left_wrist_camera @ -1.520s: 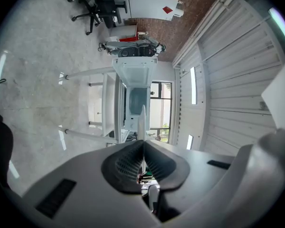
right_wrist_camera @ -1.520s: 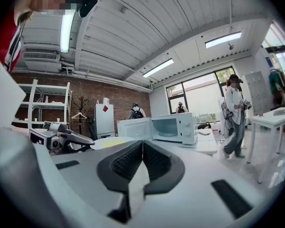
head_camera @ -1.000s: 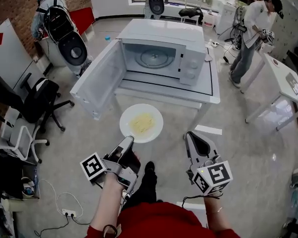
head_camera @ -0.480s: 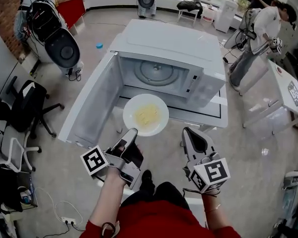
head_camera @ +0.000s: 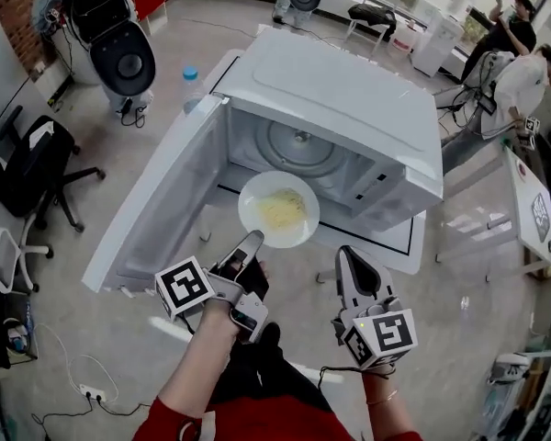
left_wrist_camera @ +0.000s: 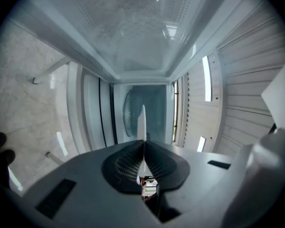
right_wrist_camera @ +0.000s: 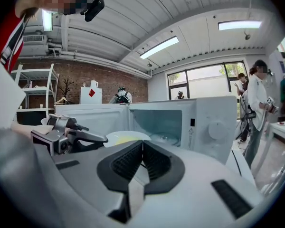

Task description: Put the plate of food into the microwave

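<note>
A white plate point(head_camera: 277, 209) with yellow food hangs at the mouth of the open white microwave point(head_camera: 349, 90), above the sill. My left gripper point(head_camera: 253, 240) is shut on the plate's near rim; the plate point(left_wrist_camera: 141, 123) shows edge-on between the pads in the left gripper view, with the oven cavity ahead. The glass turntable point(head_camera: 301, 145) lies inside the cavity. My right gripper point(head_camera: 346, 257) stays shut and empty, right of the plate and nearer to me. From the right gripper view the plate point(right_wrist_camera: 127, 137) and the left gripper point(right_wrist_camera: 71, 134) are in front of the microwave point(right_wrist_camera: 199, 122).
The microwave door point(head_camera: 156, 209) stands swung open to the left. The microwave rests on a white table point(head_camera: 413, 246). Office chairs point(head_camera: 28, 173) stand at the left, a bottle point(head_camera: 191, 85) behind the door, people point(head_camera: 519, 72) at the far right beside another table point(head_camera: 533, 200).
Both grippers and the plate have moved forward toward the microwave; the plate went from in front of the table to the cavity's opening.
</note>
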